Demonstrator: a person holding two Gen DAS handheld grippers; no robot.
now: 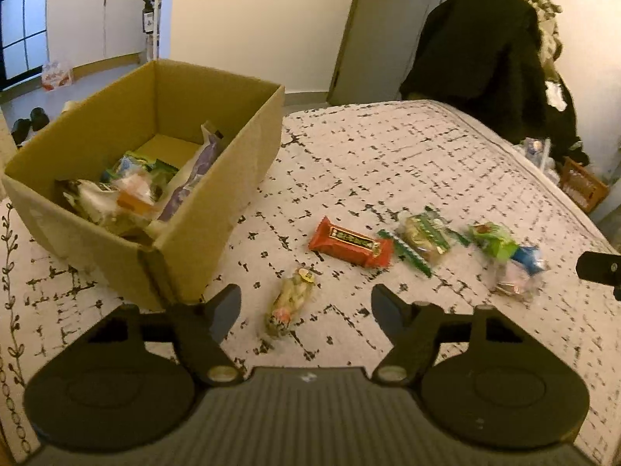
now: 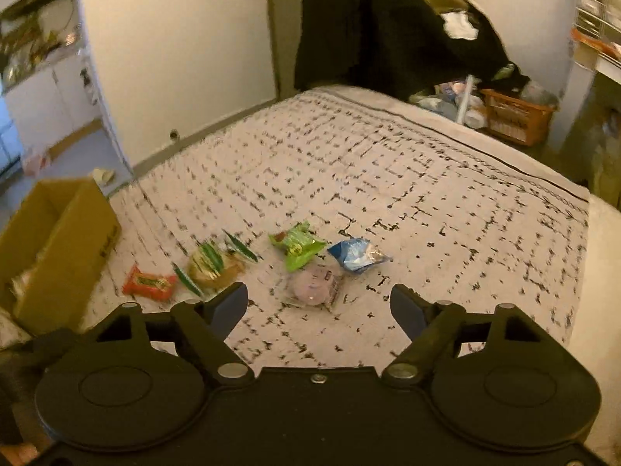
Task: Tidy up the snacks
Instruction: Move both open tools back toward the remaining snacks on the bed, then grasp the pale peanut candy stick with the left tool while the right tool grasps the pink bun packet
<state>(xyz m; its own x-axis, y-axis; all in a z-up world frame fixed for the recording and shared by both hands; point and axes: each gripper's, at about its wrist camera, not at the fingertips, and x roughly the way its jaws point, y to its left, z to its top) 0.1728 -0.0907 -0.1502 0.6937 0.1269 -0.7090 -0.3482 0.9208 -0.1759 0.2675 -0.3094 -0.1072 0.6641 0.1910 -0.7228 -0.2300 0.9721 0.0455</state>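
A bedroom in a lived-in home: a bed (image 2: 388, 178) under a pale cover printed with black dashes fills the room, with dark coats (image 1: 477, 46) hanging by a door (image 1: 388, 19) behind it. To one side, white cabinets (image 1: 93, 23) topped with bottles suggest a kitchenette, while an orange basket (image 2: 516, 116) and shoes (image 1: 31, 122) sit on the floor.

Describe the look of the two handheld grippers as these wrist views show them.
Both look alike. The left gripper has two matte black fingers with angled, wedge-shaped tips on black linkage arms, silver pivot pins, two round black discs and a ribbed dark grey body. The right gripper has a smoother black body with one small screw. No cables, hands or sleeves show.
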